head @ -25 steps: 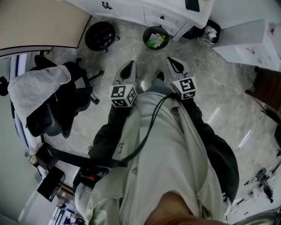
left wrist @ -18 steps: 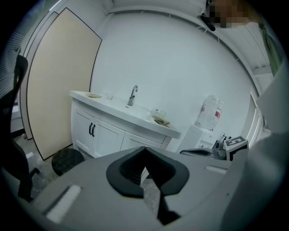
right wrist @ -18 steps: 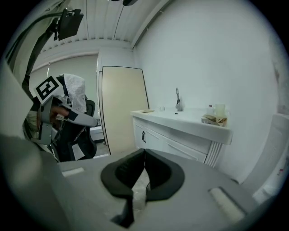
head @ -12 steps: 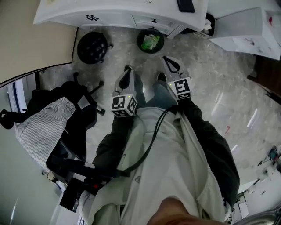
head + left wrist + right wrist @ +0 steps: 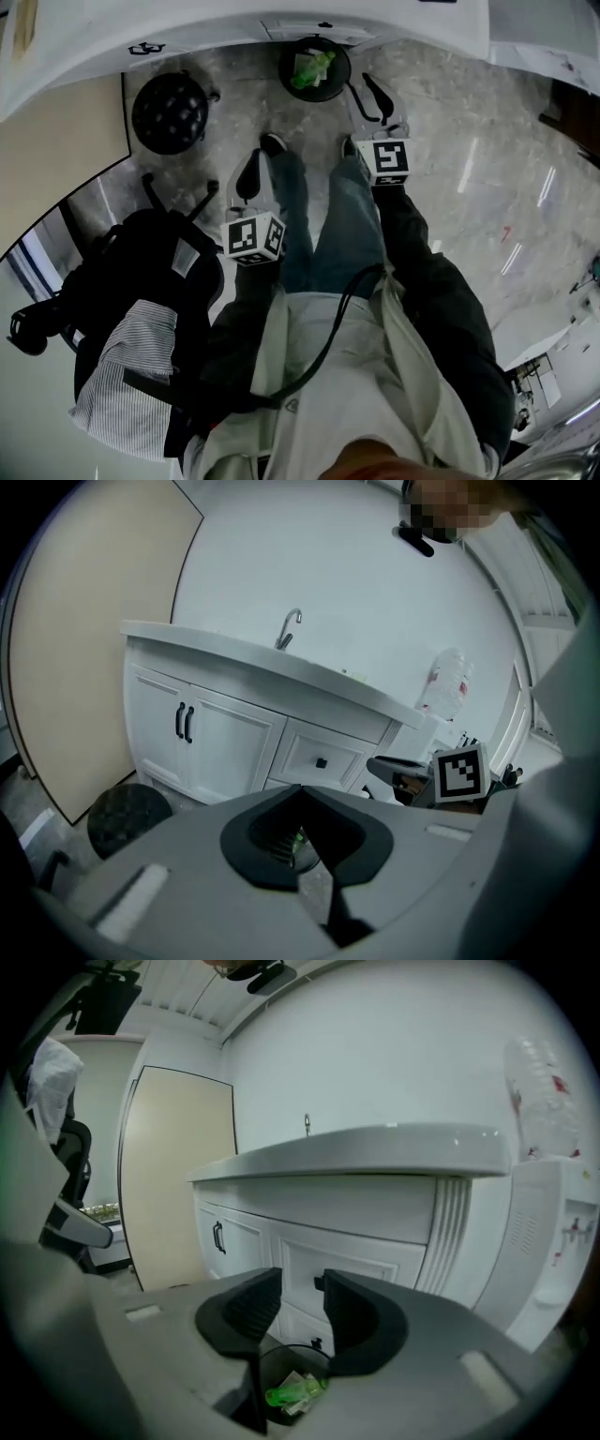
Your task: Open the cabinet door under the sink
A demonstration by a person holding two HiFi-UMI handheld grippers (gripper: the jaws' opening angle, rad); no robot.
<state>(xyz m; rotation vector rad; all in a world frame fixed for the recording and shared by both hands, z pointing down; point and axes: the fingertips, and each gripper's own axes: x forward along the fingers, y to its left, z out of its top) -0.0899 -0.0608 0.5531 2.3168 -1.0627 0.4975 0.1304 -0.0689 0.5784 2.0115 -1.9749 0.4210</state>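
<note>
Shows the right tool [image 5: 291, 1309] lowered, jaws just opening on nothing, and the left tool [image 5: 302, 797] closed empty, both nearer the shut cabinet door [image 5: 228, 750] below the faucet [image 5: 291, 625], ahead and untouched; signals a grasp being prepared.

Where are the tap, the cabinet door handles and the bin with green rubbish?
tap [image 5: 291, 625]: left gripper view, on its curved spout.
cabinet door handles [image 5: 179, 720]: left gripper view, on the left-hand dark pull.
bin [image 5: 285, 73]: head view, on its left rim.
</note>
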